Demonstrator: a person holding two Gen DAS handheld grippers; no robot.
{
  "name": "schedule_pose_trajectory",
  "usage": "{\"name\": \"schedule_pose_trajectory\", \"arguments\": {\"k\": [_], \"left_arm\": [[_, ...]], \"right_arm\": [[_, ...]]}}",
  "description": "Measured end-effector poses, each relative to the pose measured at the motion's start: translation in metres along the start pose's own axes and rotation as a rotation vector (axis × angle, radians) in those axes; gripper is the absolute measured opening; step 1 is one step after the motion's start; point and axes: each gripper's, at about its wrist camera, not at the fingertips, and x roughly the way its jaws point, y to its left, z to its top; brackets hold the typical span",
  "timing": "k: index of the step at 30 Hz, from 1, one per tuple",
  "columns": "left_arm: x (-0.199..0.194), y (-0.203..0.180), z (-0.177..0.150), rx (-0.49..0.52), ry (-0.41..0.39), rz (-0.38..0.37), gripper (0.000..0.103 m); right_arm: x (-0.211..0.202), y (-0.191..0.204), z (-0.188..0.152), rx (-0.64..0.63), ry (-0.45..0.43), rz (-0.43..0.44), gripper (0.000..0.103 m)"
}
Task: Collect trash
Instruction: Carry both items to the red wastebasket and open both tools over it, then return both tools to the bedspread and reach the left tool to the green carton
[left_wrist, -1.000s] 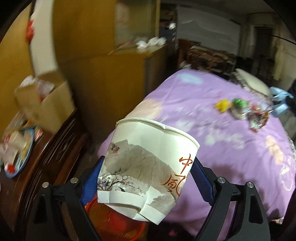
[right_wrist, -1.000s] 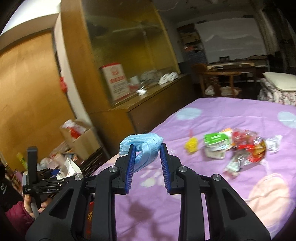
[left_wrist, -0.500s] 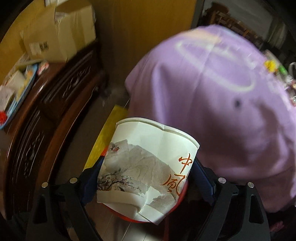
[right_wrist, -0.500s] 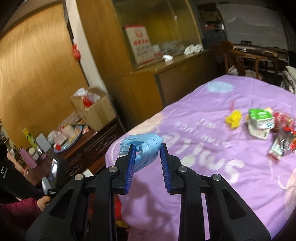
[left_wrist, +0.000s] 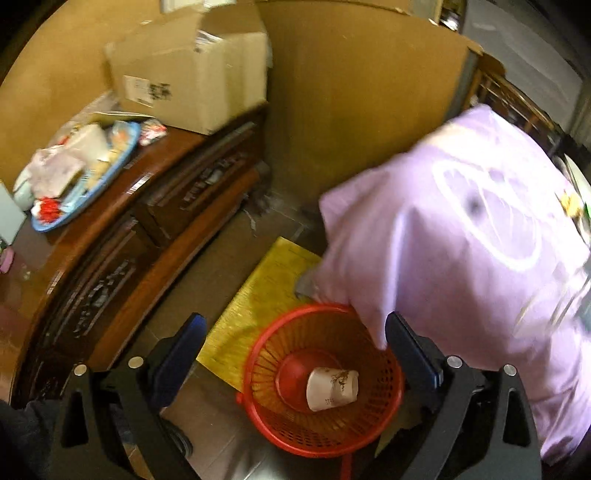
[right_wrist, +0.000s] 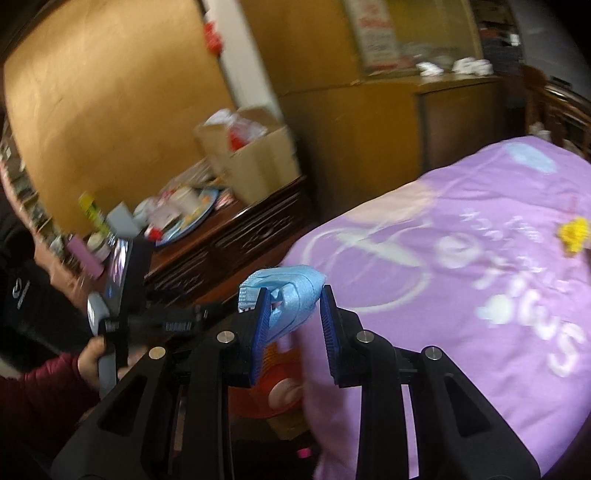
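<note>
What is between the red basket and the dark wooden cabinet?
In the left wrist view, a yellow mat lies on the floor between the red basket and the dark wooden cabinet, with bare floor beside it.

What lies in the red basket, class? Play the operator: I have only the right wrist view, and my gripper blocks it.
Observer: A white paper cup lies on its side at the bottom of the red basket.
Operator: Does the left gripper grip anything?
Observer: No, the left gripper is opening above the basket, gripping nothing.
Operator: What is beneath the basket?
Observer: A yellow mat, partly under it.
</note>
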Motion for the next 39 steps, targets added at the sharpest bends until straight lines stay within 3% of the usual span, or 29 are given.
{"name": "schedule_pose_trajectory", "arguments": {"k": [13,17,20,34,39], "left_arm": [[-0.010,0.034,0.006,-0.062,-0.028,0.029,0.096],[-0.007,0.040,0.007,-0.068,-0.025,0.039,0.096],[-0.007,0.040,0.007,-0.062,-0.028,0.049,0.096],[-0.029,-0.005,0.018,0.011,-0.078,-0.003,0.096],[-0.045,-0.039,0.021,0.071,-0.114,-0.022,0.096]], "right_arm": [[0.122,0.055,-0.032,-0.120,0.269,0.081,0.032],[0.142,0.057,-0.035,-0.114,0.320,0.114,0.043],[0.130,0.054,-0.024,-0.096,0.280,0.134,0.054],[0.035,0.002,0.010,-0.016,0.030,-0.031,0.055],[-0.010,-0.022,0.012,0.025,-0.081,-0.117,0.068]]}}
